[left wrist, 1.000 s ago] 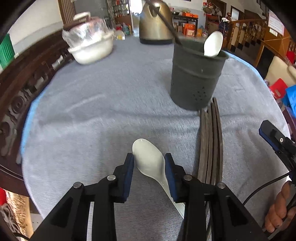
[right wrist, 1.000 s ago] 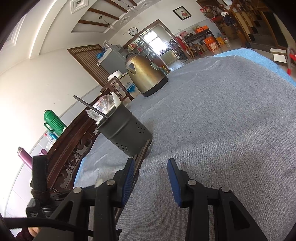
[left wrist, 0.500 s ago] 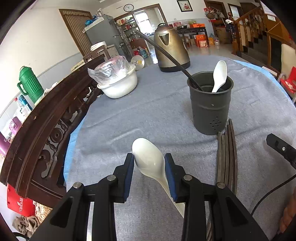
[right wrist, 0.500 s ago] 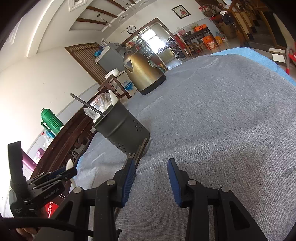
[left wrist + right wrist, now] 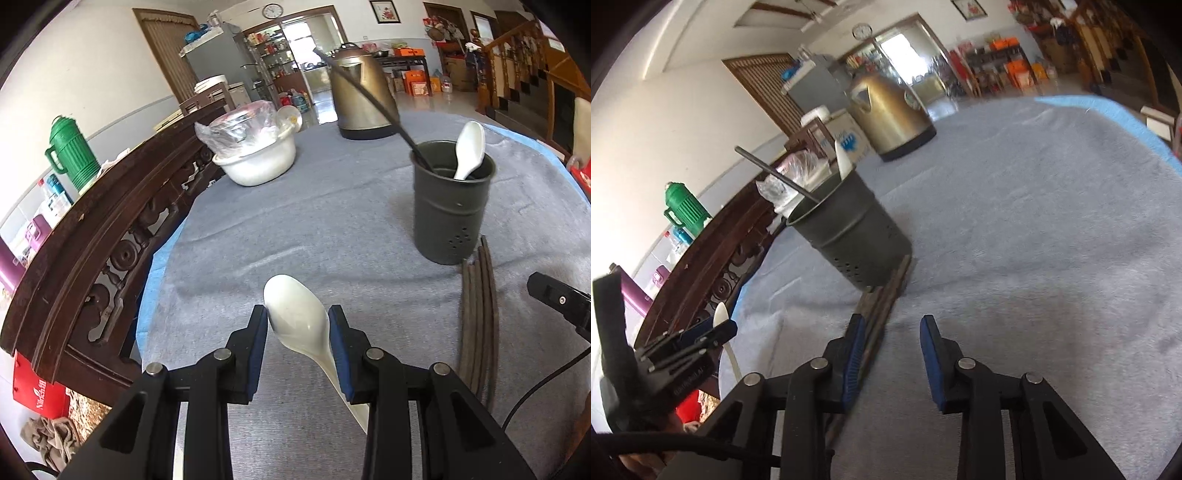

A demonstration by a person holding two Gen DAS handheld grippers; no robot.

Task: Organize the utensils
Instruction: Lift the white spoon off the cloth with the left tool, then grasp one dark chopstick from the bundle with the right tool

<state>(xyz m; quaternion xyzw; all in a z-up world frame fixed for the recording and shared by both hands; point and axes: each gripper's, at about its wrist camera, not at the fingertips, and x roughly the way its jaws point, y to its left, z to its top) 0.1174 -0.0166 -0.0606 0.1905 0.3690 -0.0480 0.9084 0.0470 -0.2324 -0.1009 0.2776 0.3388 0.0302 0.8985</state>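
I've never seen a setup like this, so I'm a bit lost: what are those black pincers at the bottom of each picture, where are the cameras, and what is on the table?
There is no robot here. A person holds a two-finger tool in each hand, and each tool has a wide-angle camera that looks forward along its fingers. That is why the black arms fill the bottom of both pictures.

In the left tool's picture, the left gripper is shut on a white spoon. Ahead stands a dark utensil holder that already holds another white spoon and a dark stick. Dark chopsticks lie beside it on the grey tablecloth.

In the right tool's picture, the right gripper holds nothing; its jaws are closing over the cloth, close to the chopsticks. A kettle and a covered white bowl stand further back.
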